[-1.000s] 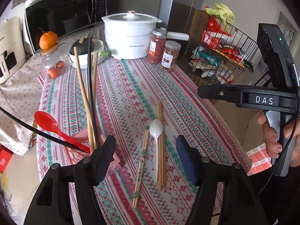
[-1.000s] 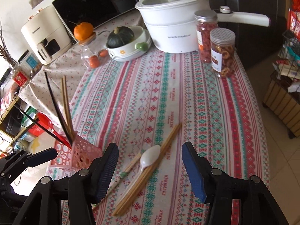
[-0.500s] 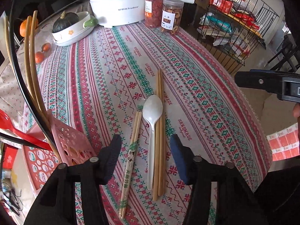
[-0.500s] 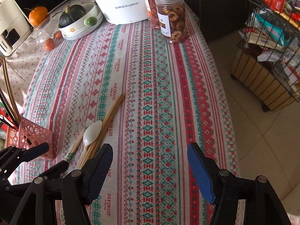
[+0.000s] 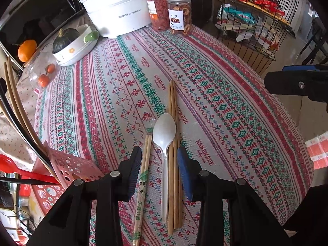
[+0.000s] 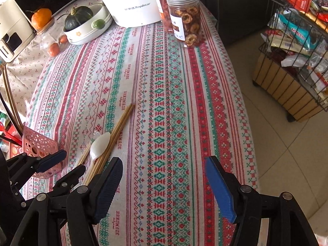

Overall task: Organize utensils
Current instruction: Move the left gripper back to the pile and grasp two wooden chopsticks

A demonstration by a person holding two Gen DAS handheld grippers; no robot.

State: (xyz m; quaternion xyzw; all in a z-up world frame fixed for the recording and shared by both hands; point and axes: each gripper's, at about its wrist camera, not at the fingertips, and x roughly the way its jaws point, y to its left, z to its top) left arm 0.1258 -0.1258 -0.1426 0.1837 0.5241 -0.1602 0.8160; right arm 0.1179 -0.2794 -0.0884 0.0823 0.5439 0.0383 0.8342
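A woven tablecloth (image 5: 215,94) in red, green and white bands, stitched with rows of small diamonds and flowers and the repeated word "HANDMADE", is spread over the table. On it a smooth white plastic spoon (image 5: 165,135) is laid bowl-up between a pair of bare wooden chopsticks (image 5: 173,127) and a second, paler pair (image 5: 143,170) bound by a printed paper sleeve with green characters that cannot be read. The left gripper (image 5: 158,170) is lowered over this group, its ribbed pads standing on either side of the spoon handle and the chopsticks; its jaws are closing, with nothing seen pressed yet. The right gripper (image 6: 164,186) is held wide open above bare cloth, nothing between its blue textured pads. At the table's left edge a pink perforated plastic holder (image 5: 69,168) is seen with long chopsticks and a glossy red spoon (image 5: 14,167) in it. Farther back, a white pot (image 5: 116,10) marked "Royalstar" is flanked by two clear, round jars (image 5: 180,14) with ridged lids and paper labels.
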